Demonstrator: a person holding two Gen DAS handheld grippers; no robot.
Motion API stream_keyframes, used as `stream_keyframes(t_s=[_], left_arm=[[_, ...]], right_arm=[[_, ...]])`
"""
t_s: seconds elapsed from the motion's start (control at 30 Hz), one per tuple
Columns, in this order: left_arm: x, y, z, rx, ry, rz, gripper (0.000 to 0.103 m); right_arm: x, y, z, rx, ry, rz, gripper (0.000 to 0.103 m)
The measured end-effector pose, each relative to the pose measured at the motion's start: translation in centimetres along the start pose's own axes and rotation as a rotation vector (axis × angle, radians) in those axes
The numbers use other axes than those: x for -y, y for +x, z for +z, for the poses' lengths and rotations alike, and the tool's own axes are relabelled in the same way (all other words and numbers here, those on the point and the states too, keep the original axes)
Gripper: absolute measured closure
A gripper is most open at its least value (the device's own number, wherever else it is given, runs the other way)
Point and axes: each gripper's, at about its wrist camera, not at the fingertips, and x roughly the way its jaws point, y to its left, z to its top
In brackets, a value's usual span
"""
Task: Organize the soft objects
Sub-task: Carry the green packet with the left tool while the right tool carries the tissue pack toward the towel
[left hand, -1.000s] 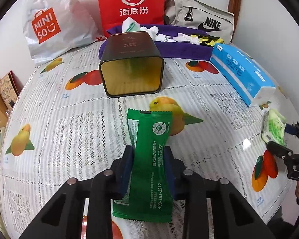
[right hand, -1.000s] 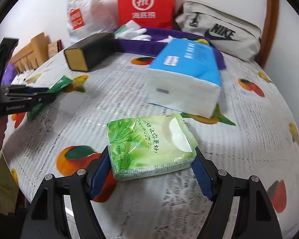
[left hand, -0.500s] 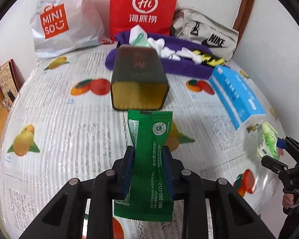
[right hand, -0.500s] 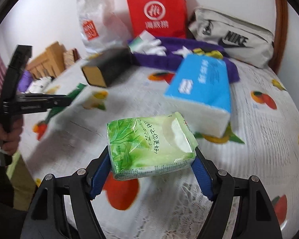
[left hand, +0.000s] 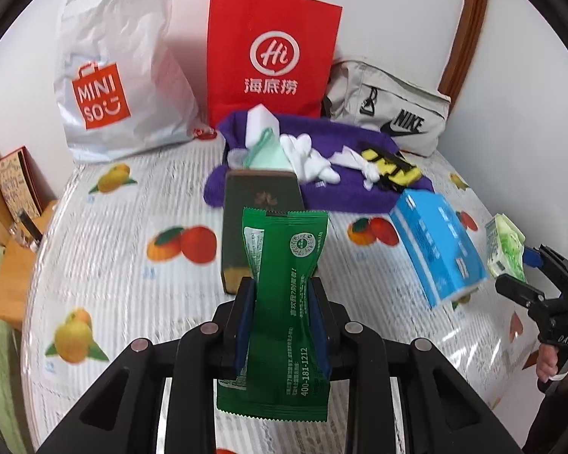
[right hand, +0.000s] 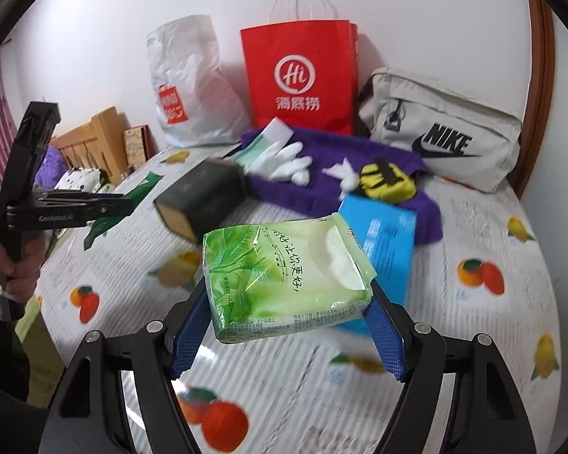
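The green sachet (left hand: 284,295) stands pinched in the left gripper (left hand: 282,316), long axis toward 12 o'clock — straight at the purple cloth (left hand: 344,196) beyond the dark tin (left hand: 263,204). The right gripper (right hand: 289,321) clamps the tissue pack (right hand: 284,280) crosswise, above the tabletop (right hand: 473,340).

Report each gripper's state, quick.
Left gripper: shut on the green sachet.
Right gripper: shut on the green tissue pack.
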Motion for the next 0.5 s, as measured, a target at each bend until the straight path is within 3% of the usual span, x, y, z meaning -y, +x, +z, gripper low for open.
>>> stream_keyframes(t_s=[0.5], left_arm=[[-0.1,1.6,6.9,0.063,-0.018,0.036,0.076]], right_arm=[[3.5,2.8,6.3,0.036,-0.006,-0.062,0.027]])
